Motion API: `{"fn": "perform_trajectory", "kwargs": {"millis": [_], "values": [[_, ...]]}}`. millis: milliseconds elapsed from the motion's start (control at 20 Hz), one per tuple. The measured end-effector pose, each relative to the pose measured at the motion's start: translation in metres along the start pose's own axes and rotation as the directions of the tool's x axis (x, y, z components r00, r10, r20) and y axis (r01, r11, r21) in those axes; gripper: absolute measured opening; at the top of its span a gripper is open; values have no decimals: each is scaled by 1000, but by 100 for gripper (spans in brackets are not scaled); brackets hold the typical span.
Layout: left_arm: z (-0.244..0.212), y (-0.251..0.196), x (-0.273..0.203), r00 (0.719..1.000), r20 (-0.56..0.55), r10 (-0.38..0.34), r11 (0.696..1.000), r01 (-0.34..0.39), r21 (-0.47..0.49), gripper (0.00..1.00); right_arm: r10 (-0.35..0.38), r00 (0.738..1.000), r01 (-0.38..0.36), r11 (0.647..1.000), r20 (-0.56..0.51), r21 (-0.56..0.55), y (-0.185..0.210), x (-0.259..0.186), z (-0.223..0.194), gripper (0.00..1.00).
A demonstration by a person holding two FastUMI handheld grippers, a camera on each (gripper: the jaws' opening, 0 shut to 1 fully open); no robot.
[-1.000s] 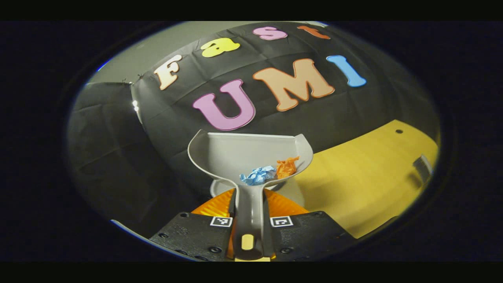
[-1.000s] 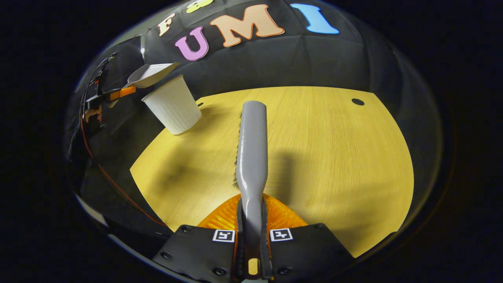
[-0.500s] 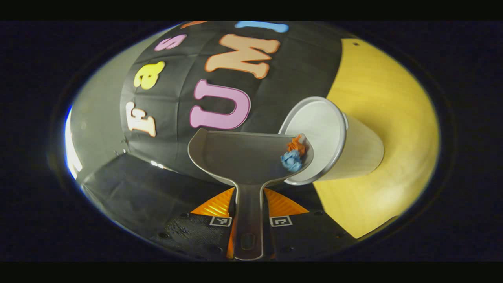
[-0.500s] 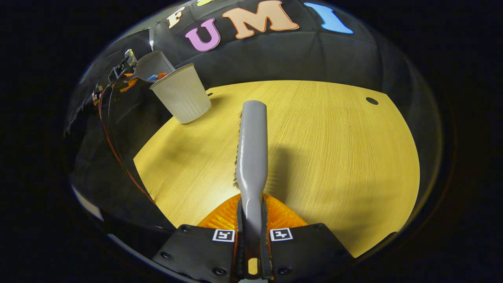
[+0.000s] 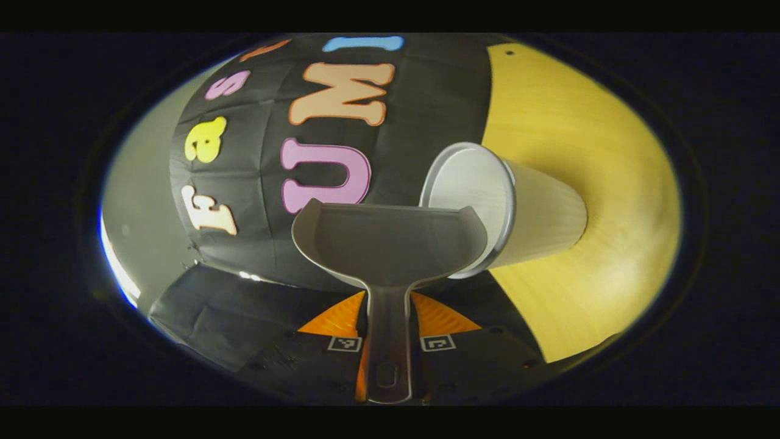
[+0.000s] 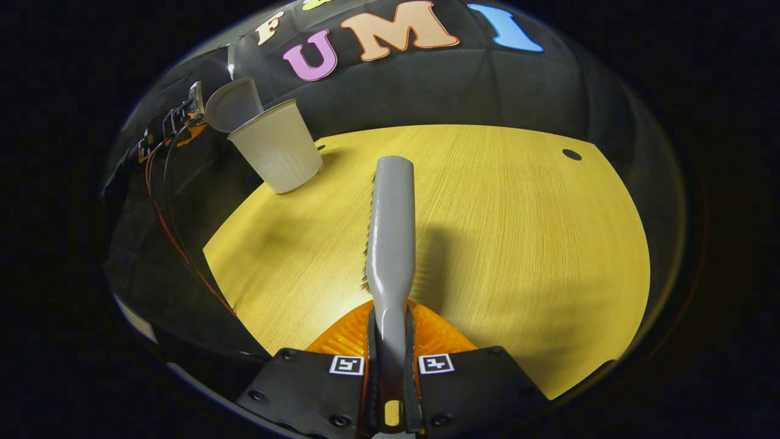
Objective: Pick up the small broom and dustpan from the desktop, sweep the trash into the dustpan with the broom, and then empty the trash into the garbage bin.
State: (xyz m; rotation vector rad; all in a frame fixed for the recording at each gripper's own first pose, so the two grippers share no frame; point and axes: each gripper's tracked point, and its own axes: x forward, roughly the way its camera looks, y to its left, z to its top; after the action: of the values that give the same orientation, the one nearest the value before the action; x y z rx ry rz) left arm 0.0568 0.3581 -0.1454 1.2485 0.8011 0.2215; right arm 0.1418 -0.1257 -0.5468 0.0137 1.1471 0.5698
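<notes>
We see our left gripper [image 5: 389,341] clamped on the grey plastic dustpan's [image 5: 390,244] handle, its pan tipped at the white ribbed paper-cup bin's [image 5: 536,213] rim ahead-right, while our right gripper [image 6: 390,360] pinches the grey broom [image 6: 391,225] over the yellow wooden desktop [image 6: 518,244].

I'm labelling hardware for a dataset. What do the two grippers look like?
Right gripper: black bolted body, two square black-and-white tags, ribbed orange plate between. Left gripper: the same build; in the right gripper view, red and black cables trail from it.
</notes>
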Motion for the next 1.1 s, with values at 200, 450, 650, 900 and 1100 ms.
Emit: {"fn": "perform_trajectory", "kwargs": {"millis": [200,450,650,900,1100], "values": [[47,-11,-31,994,107,7,936,31,-350,22,-13,999,11,1000,44,29,-2,0,5,18],[122,-64,-67,961,258,-95,758,238,-608,20,-35,995,27,996,93,86,-3,-3,12,18],[174,-122,-104,909,370,-193,612,406,-679,20,-104,991,95,989,82,115,-7,-2,10,18],[183,-236,-142,846,378,-375,492,527,-693,20,-176,984,171,967,8,190,-9,10,2,18],[165,-311,-154,801,304,-515,443,553,-706,20,-232,970,243,948,-76,205,-9,17,-9,18]]}}
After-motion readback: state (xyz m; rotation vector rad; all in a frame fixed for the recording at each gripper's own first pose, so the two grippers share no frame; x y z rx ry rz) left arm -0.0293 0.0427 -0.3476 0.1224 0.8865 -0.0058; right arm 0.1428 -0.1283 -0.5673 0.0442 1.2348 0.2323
